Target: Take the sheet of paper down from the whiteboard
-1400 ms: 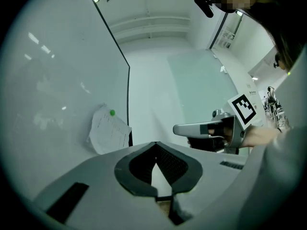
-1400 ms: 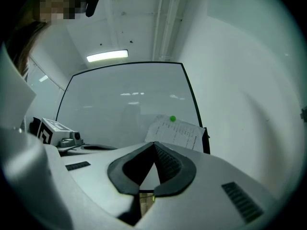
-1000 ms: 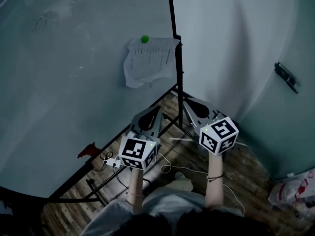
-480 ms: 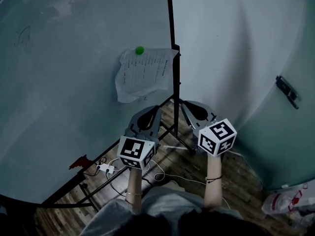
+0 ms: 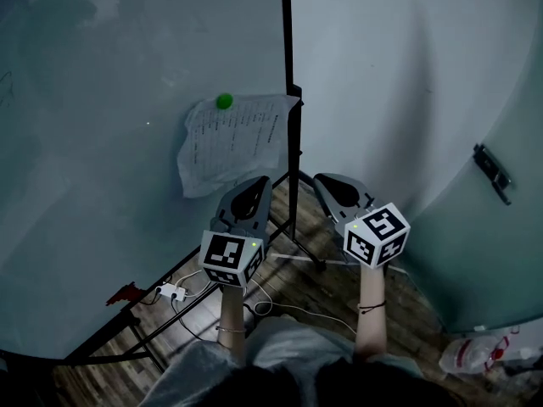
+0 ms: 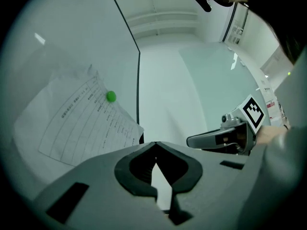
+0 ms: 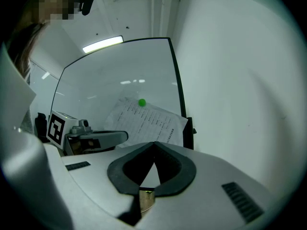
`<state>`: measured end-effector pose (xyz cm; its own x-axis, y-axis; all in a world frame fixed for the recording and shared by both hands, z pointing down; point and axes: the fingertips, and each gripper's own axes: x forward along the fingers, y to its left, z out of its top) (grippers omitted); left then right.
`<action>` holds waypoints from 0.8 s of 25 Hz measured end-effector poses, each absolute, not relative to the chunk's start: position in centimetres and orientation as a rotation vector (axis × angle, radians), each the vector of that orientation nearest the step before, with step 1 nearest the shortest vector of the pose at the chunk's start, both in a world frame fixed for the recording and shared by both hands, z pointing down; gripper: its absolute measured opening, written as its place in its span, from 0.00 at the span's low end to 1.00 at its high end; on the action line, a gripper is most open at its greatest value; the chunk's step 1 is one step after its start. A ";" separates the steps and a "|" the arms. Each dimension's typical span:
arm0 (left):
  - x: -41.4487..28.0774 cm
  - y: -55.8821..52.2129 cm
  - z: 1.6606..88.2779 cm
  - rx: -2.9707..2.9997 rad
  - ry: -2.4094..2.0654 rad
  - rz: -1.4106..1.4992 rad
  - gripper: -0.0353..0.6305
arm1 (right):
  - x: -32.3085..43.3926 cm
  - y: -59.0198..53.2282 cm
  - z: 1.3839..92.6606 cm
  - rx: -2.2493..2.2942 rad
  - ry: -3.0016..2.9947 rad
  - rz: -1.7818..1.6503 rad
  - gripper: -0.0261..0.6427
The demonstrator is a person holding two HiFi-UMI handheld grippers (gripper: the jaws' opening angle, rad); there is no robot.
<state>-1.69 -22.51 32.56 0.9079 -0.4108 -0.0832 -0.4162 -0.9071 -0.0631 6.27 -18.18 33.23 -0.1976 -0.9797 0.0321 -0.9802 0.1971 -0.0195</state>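
A printed sheet of paper (image 5: 227, 142) hangs crumpled on the whiteboard (image 5: 110, 142), pinned near its top by a round green magnet (image 5: 224, 101). The paper (image 6: 81, 119) and magnet (image 6: 111, 97) fill the left of the left gripper view; in the right gripper view the paper (image 7: 144, 121) and magnet (image 7: 142, 102) sit ahead. My left gripper (image 5: 256, 181) is shut and empty, its tip just below the sheet's lower edge. My right gripper (image 5: 325, 181) is shut and empty, to the right of the board's black edge frame (image 5: 288, 100).
The board stands on a black metal stand (image 5: 293, 240) over a wooden floor, with a white power strip and cables (image 5: 174, 292) under it. A pale wall (image 5: 407, 83) rises to the right, with a dark bracket (image 5: 492, 172) on it. A plastic bag (image 5: 479, 359) lies at bottom right.
Both grippers have moved closer to the board, staying shut. The paper now sits lower and further left in the head view, nearer the left gripper's tip.
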 end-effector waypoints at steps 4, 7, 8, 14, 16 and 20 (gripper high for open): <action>-0.2 -23.5 33.4 -3.017 0.665 0.111 0.06 | 7.5 -18.4 34.1 1.962 -2.423 0.072 0.04; 0.8 -23.2 34.0 -3.002 0.665 0.087 0.06 | 8.9 -18.9 35.0 1.977 -2.426 0.104 0.04; 0.7 -22.9 34.3 -2.986 0.678 0.064 0.06 | 9.2 -19.1 35.3 1.977 -2.430 0.121 0.04; -1.9 -23.9 34.3 -2.926 0.839 -0.014 0.06 | 8.2 -21.6 34.9 1.891 -2.582 0.133 0.04; -3.0 -24.5 34.2 -2.918 0.920 0.001 0.06 | 7.3 -22.8 34.6 1.826 -2.634 0.109 0.04; -4.2 -25.6 33.8 -2.864 1.071 0.026 0.06 | 5.6 -25.0 32.8 1.667 -2.724 0.029 0.04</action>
<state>-4.19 -25.55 33.78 0.7549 -0.6543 -0.0452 -0.6557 -0.7515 -0.0726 5.59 -25.03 32.75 -0.4541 -0.8902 -0.0349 -0.8893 0.4553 -0.0425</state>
